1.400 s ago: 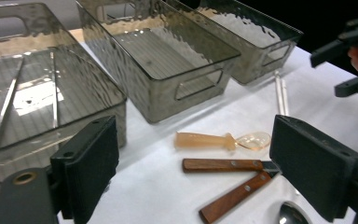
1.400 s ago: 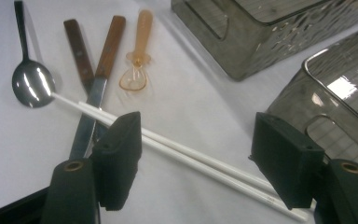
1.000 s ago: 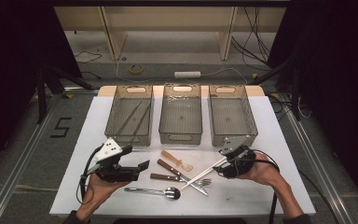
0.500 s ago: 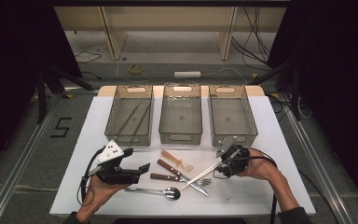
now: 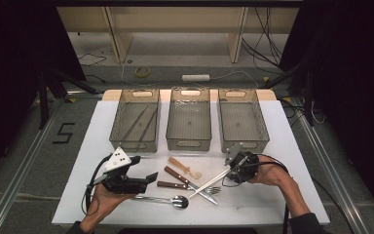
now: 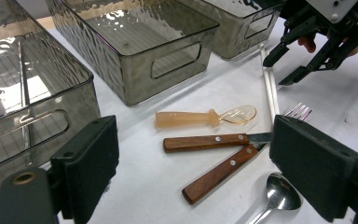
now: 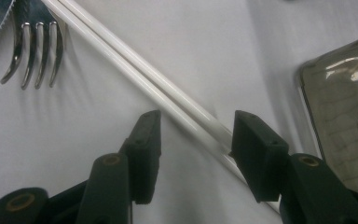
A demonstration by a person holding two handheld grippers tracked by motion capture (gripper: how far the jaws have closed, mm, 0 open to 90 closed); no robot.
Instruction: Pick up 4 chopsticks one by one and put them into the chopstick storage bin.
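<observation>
In the right gripper view the white chopsticks [image 7: 168, 100] pass behind one black pad of the right gripper [image 7: 196, 149], so whether the pads touch them cannot be told; their far ends run off the top edge. The fork [image 7: 32, 46] is cut off there too, prongs alone in view. In the left gripper view the metal spoon [image 6: 279, 196] loses its handle at the bottom edge, and the knife blades vanish behind a pad of the left gripper [image 6: 196, 172]. From the high view, what lies in the left bin [image 5: 135, 122] by the desk's far edge is too small to name.
</observation>
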